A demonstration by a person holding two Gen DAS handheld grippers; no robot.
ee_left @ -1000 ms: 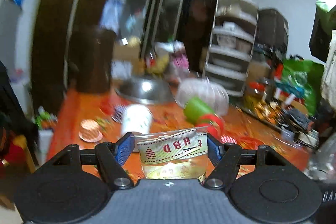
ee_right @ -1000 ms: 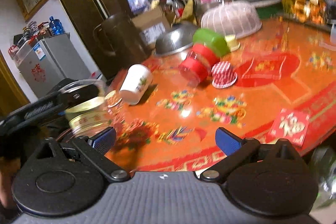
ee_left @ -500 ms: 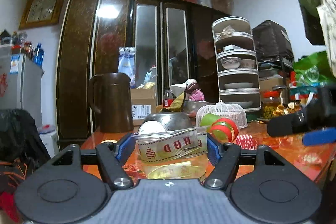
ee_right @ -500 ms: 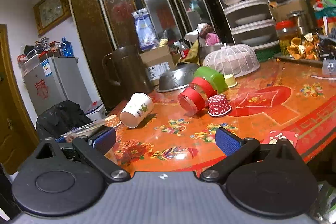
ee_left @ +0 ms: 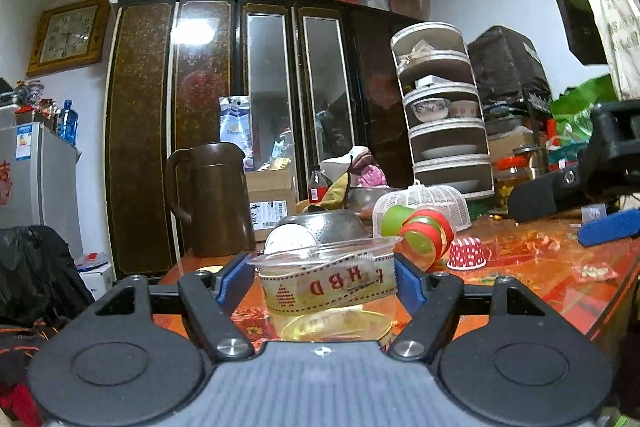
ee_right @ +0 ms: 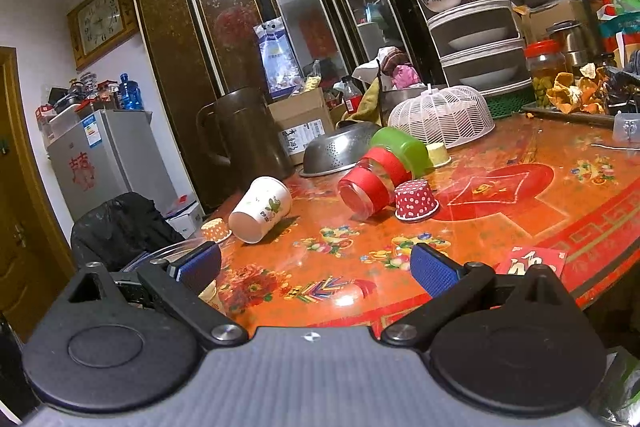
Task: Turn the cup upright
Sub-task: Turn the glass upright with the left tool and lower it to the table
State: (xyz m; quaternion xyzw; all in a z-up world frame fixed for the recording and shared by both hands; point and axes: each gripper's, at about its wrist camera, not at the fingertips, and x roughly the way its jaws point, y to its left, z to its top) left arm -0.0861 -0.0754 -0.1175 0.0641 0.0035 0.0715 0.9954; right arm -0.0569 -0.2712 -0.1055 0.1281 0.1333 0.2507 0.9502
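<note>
My left gripper (ee_left: 325, 281) is shut on a clear plastic cup (ee_left: 326, 291) with a cream "HBD" ribbon band. The cup stands rim up between the blue pads, low over the near left corner of the orange table (ee_left: 532, 267). My right gripper (ee_right: 316, 265) is open and empty above the table's front edge. Its left pad sits just in front of the clear cup's rim (ee_right: 168, 251). A white paper cup (ee_right: 260, 209) lies on its side on the table. It also shows behind the clear cup in the left wrist view (ee_left: 290, 241).
A red and green tumbler (ee_right: 380, 167) lies on its side mid-table, beside an upside-down red dotted paper cup (ee_right: 414, 199). A small orange dotted cup (ee_right: 216, 230), a steel colander (ee_right: 340, 149), a white mesh food cover (ee_right: 440, 117) and a brown jug (ee_right: 244, 135) stand farther back.
My left gripper has tilted from looking down at the table to level, bringing the clear cup rim up. My right gripper has levelled too and stays open.
</note>
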